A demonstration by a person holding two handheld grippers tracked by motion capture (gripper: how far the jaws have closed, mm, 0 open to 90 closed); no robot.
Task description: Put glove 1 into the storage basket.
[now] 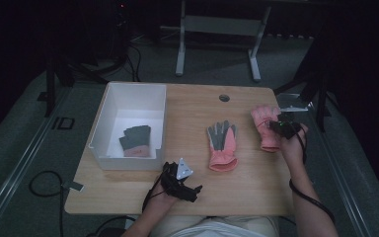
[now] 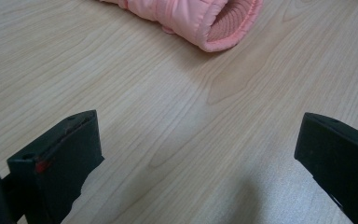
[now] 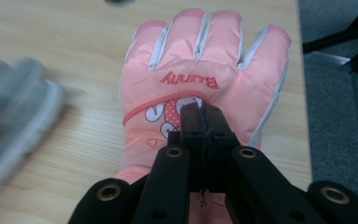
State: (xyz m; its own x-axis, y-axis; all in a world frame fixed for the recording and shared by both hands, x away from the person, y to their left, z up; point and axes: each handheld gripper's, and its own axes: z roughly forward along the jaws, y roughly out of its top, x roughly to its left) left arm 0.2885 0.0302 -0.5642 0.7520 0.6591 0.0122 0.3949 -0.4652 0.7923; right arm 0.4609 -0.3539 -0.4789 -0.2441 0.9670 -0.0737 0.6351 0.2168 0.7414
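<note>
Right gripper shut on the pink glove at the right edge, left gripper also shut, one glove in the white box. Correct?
Not quite: the left gripper is open, its jaws wide apart over bare table in the left gripper view. The rest holds: the right gripper is shut on the pink glove, and one glove lies in the white box.

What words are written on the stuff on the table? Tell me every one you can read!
"Bunny": stitched in red, seen upside down, on the back of the pink glove under the right gripper.
Middle glove: no writing that I can see.
Glove in the white box: too small and dim to tell.
</note>
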